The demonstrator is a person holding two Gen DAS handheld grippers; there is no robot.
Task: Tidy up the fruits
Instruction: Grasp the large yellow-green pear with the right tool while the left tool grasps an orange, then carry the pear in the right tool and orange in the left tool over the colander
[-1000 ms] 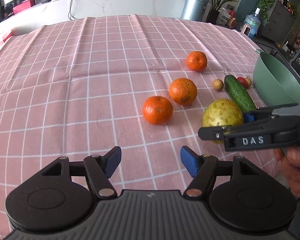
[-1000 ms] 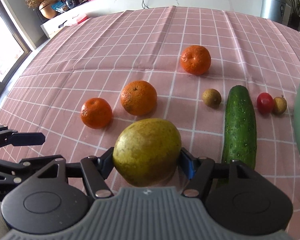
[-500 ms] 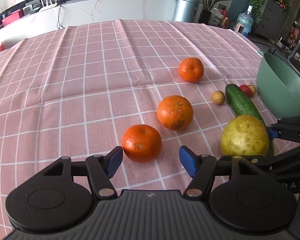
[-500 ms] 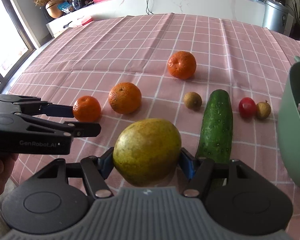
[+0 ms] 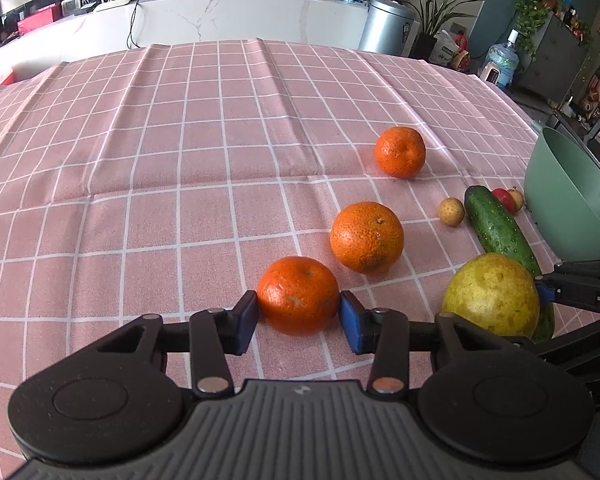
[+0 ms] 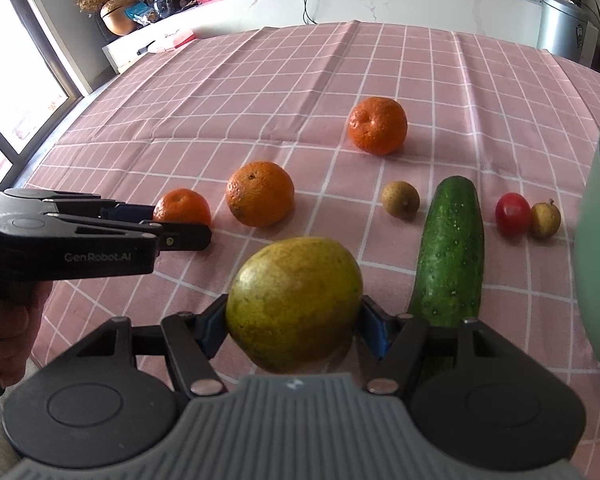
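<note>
My left gripper [image 5: 298, 312] has its jaws closing on the nearest small orange [image 5: 298, 296], which rests on the pink checked cloth; both blue pads touch its sides. From the right wrist view the same gripper [image 6: 172, 222] reaches in from the left around that orange [image 6: 184, 206]. My right gripper [image 6: 294, 320] is shut on a large yellow-green fruit [image 6: 294, 300], held just off the cloth beside the cucumber [image 6: 450, 252]. A bigger orange [image 5: 367, 237] and a far orange [image 5: 399, 151] lie behind.
A green bowl [image 5: 572, 192] stands at the right edge of the table. Near it lie a small brown fruit [image 5: 451, 211], a red tomato [image 5: 505, 198] and another small brown fruit [image 6: 546, 220]. A hand [image 6: 8, 332] grips the left tool's handle.
The left gripper has come forward and down to the nearest orange, and its jaws have narrowed onto it. The right gripper keeps hold of the yellow-green fruit in much the same place.
</note>
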